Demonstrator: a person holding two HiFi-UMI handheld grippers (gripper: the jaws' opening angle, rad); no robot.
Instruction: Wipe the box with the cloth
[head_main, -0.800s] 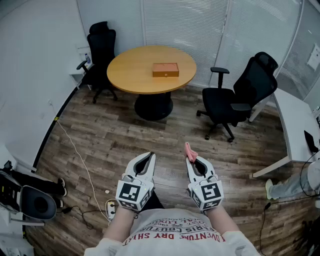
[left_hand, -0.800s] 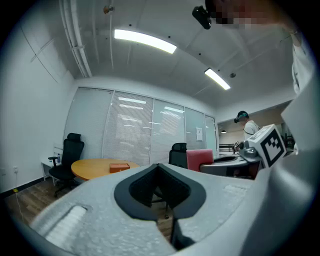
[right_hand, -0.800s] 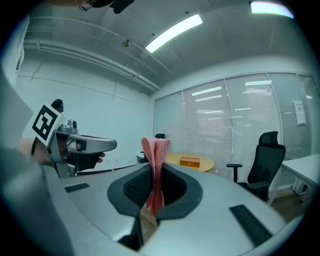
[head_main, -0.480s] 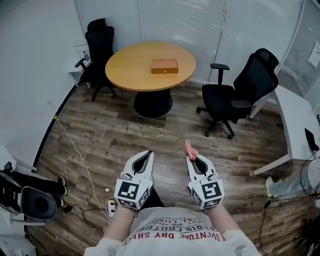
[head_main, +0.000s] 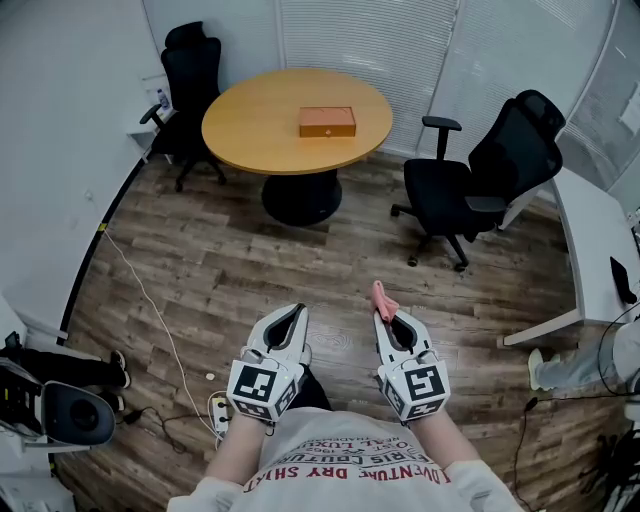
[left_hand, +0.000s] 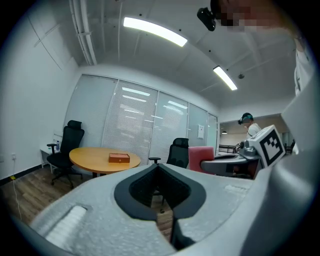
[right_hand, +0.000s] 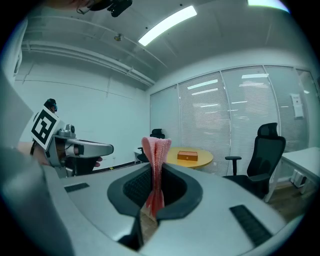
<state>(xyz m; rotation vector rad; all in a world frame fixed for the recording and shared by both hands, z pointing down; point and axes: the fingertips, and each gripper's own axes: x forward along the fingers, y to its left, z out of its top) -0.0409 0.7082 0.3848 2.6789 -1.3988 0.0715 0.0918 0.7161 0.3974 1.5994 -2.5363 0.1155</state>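
The left hand-held gripper (head_main: 290, 318) is held low in front of the person's body, over the wooden floor (head_main: 220, 260). Its own view shows the jaws pressed together with nothing between them (left_hand: 161, 172).

The box (head_main: 327, 121) is an orange-brown one that lies flat on the round wooden surface (head_main: 250, 125), well apart from both tools and straight ahead across the floor. Its long axis runs side to side across the person's line of sight, so a long face is turned this way. In the head view it sits between the lines of the two tools, a little closer to the left one's line. In the left gripper view the box (left_hand: 119, 158) shows to the left of the jaws, and in the right gripper view (right_hand: 187, 155) it shows just right of them.

The right hand-held gripper (head_main: 385, 320) is level with the left one and no closer to the box. It is clamped on the pink cloth (head_main: 381, 298), which stands up as a folded strip out of the closed jaws (right_hand: 156, 150). A black office chair (head_main: 480, 180) stands to the right of the route.

Since the cloth is in the right tool, my judgement is that the coming move is a walk forward to the surface, bringing the right side up to the box.
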